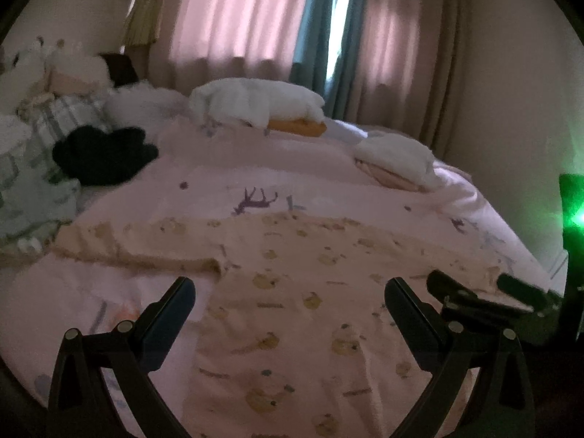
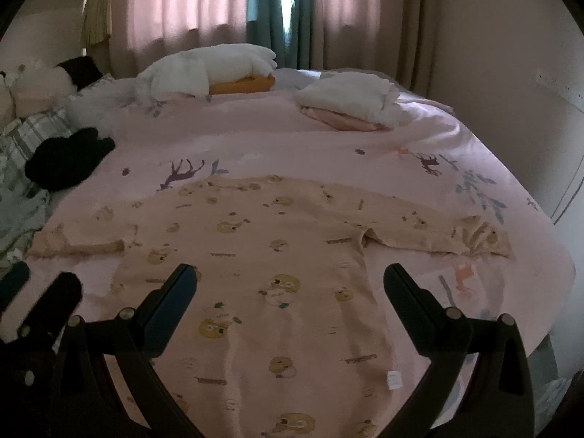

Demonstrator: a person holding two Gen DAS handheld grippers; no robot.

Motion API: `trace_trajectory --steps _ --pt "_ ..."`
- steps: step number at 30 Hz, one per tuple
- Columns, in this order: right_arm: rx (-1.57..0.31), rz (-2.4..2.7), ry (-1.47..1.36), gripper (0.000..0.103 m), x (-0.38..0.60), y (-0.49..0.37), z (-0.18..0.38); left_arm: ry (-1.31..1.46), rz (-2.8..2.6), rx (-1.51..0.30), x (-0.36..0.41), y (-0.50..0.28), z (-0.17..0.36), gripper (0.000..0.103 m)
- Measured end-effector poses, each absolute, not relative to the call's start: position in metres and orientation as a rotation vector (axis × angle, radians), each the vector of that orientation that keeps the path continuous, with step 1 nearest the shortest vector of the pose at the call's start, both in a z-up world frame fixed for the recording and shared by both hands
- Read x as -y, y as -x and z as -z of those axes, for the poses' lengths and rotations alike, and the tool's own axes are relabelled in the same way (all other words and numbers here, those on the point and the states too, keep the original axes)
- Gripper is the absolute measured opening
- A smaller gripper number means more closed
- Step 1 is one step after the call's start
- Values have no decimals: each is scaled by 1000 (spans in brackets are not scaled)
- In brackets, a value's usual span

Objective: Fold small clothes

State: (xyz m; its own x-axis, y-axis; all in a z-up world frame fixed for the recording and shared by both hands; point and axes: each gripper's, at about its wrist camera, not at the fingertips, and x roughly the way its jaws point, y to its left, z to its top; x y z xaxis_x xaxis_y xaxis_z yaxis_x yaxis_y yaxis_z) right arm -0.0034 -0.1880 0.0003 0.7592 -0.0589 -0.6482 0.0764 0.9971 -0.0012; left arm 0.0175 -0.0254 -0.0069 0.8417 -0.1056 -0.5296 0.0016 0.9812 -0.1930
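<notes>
A small beige top with a bear print [image 1: 292, 292] [image 2: 262, 255] lies spread flat on the pink bedspread [image 1: 255, 168] [image 2: 255, 138], both sleeves stretched out to the sides. My left gripper [image 1: 290, 292] hovers open above the top's lower left part, nothing between its fingers. My right gripper [image 2: 290, 279] hangs open over the top's lower middle, also empty. In the left wrist view the right gripper [image 1: 474, 292] shows at the right edge. In the right wrist view the left gripper [image 2: 43, 292] shows at the left edge. A white label [image 2: 393, 379] sits near the hem.
Two stacks of folded white and orange-pink clothes [image 2: 219, 69] [image 2: 350, 102] lie at the far side of the bed. A black garment [image 2: 69, 157] and plaid bedding [image 1: 54, 124] are on the left. Curtains [image 1: 237, 18] hang behind. The bed edge drops off at right [image 2: 547, 273].
</notes>
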Motion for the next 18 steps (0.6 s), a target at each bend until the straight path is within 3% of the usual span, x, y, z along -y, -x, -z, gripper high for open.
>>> trace_trajectory --steps 18 --pt "-766 134 -8 103 162 -13 28 235 -18 -627 -7 -21 19 103"
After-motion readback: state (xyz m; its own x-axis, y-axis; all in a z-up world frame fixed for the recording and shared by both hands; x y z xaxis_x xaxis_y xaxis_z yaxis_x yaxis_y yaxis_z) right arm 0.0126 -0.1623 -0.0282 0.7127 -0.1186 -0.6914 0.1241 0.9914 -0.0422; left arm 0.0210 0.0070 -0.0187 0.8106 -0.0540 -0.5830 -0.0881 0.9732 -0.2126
